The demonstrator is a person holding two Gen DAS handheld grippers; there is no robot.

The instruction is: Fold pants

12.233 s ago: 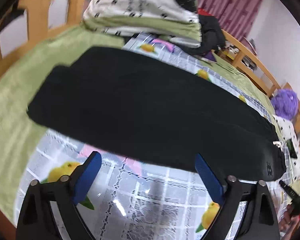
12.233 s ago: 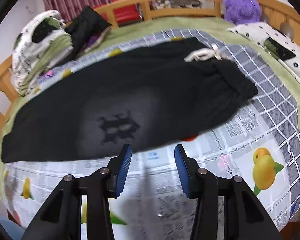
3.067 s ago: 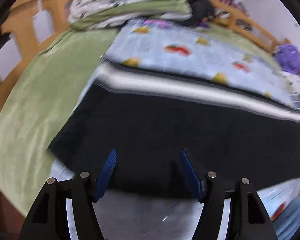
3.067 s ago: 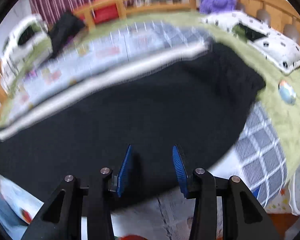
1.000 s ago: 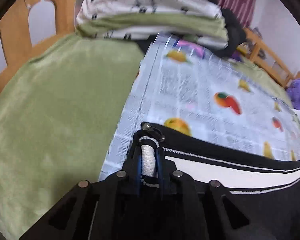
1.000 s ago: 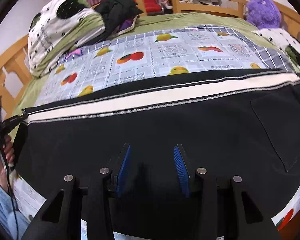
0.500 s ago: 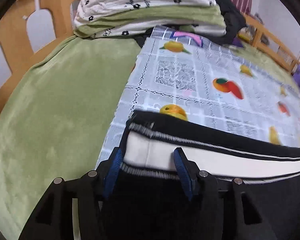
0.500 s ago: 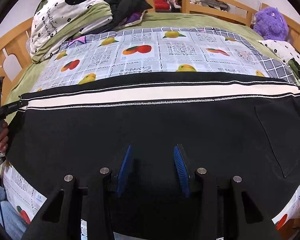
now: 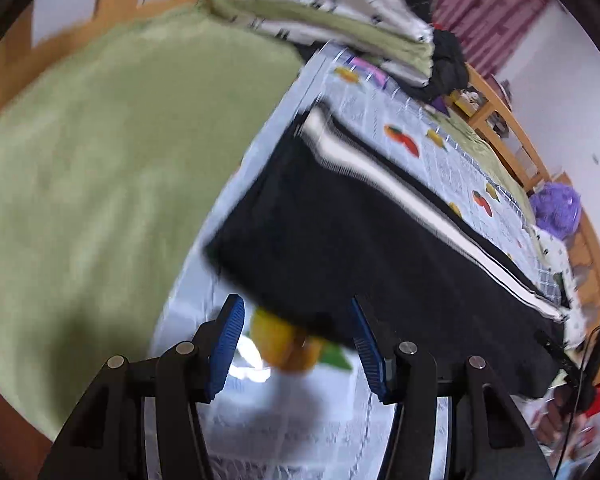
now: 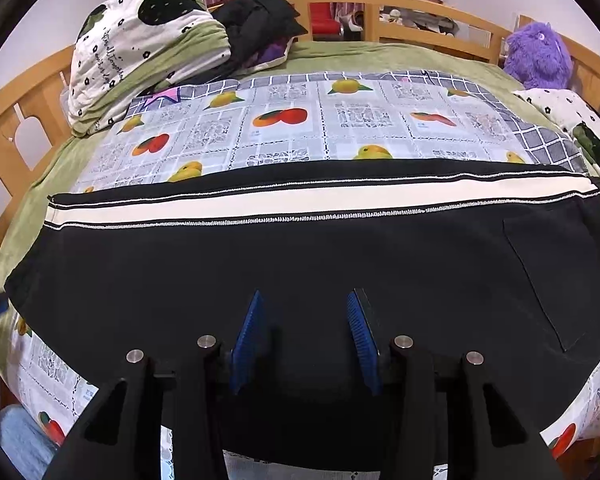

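The black pants (image 10: 300, 252) with a white side stripe lie flat across the fruit-print cloth (image 10: 284, 128) on the bed, leg ends at the left, a back pocket at the right. My right gripper (image 10: 306, 312) is open and empty, hovering over the near edge of the pants. In the left wrist view the pants (image 9: 360, 232) stretch away to the right. My left gripper (image 9: 296, 320) is open and empty, just short of the near corner of the leg end.
A green blanket (image 9: 100, 152) covers the bed to the left. Folded quilts (image 10: 140, 48) and dark clothes (image 10: 256, 20) are piled at the headboard end. A purple plush toy (image 10: 536, 56) sits at the far right. A wooden rail (image 10: 380, 4) rings the bed.
My left gripper has let go of the striped leg end, opened wider and pulled back toward the near corner. The pants now lie flat. My right gripper has stayed open in place.
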